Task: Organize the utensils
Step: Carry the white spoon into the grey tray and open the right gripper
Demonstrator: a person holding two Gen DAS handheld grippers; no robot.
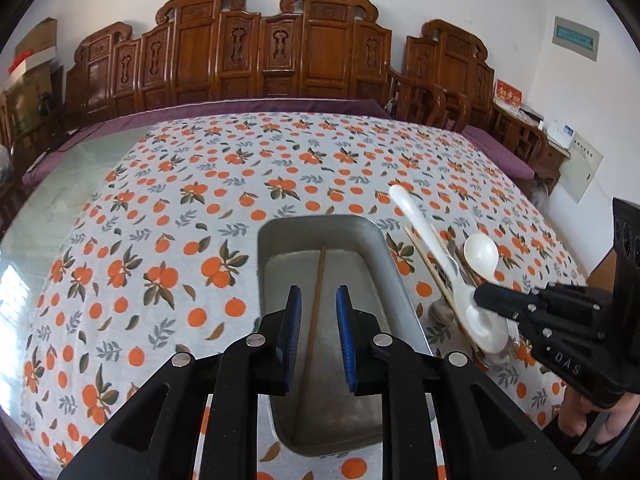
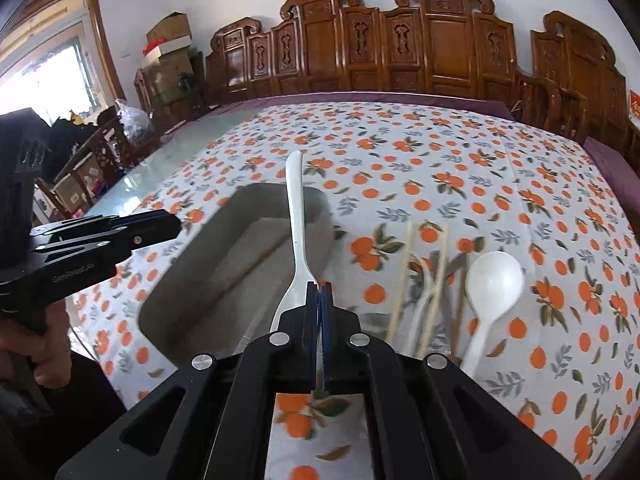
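A grey metal tray (image 1: 384,248) (image 2: 192,264) sits on the orange-print tablecloth with one brown chopstick (image 1: 318,288) (image 2: 260,258) lying in it. My left gripper (image 1: 318,300) is open and empty, held over the tray. My right gripper (image 2: 319,286) (image 1: 480,298) is shut on the bowl end of a white spoon (image 2: 297,216) (image 1: 424,232), lifted above the tray's right edge, handle pointing away. To the right of the tray lie a second white spoon (image 2: 494,276) (image 1: 482,252), pale chopsticks (image 2: 404,268) (image 1: 428,264) and other utensils.
The tablecloth (image 1: 200,220) covers a glass-topped table (image 1: 60,200). Carved wooden chairs (image 1: 260,52) line the far side. The left gripper shows at the left edge of the right wrist view (image 2: 100,236).
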